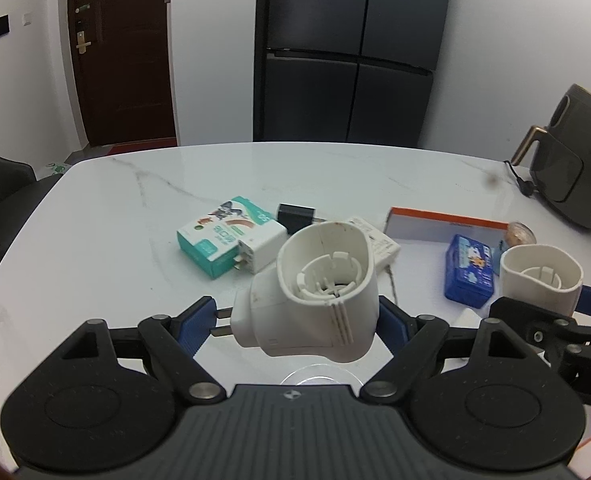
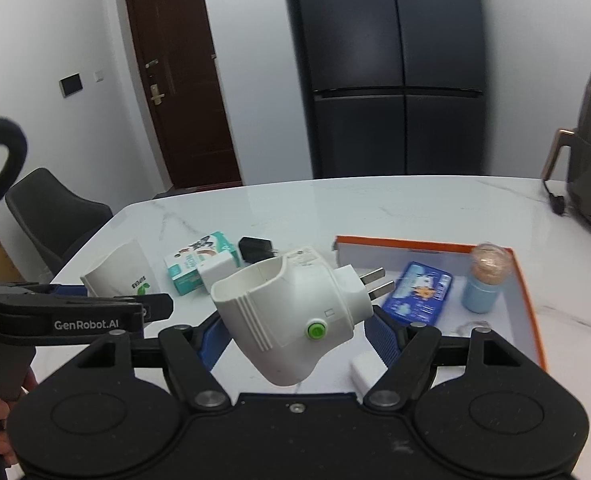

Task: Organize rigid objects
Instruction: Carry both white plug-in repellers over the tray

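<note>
My left gripper (image 1: 295, 316) is shut on a white plug-in socket device (image 1: 315, 292), held above the marble table (image 1: 115, 216), prongs pointing left. My right gripper (image 2: 295, 340) is shut on a second white plug-in device (image 2: 291, 312) with a green button, prongs pointing right; it also shows in the left wrist view (image 1: 541, 276). On the table lie a teal box (image 1: 219, 236), a white adapter (image 1: 261, 254) and a black charger (image 1: 295, 216). An orange-rimmed tray (image 2: 527, 304) holds a blue box (image 2: 417, 294) and a light-blue bottle (image 2: 483, 280).
A white paper cup (image 2: 123, 276) lies on its side at the left. A small white block (image 2: 365, 368) lies under my right gripper. A dark air fryer (image 1: 579, 160) with its cord stands at the table's right. A dark chair (image 2: 55, 216) is at the left; a black fridge (image 1: 347, 52) stands behind.
</note>
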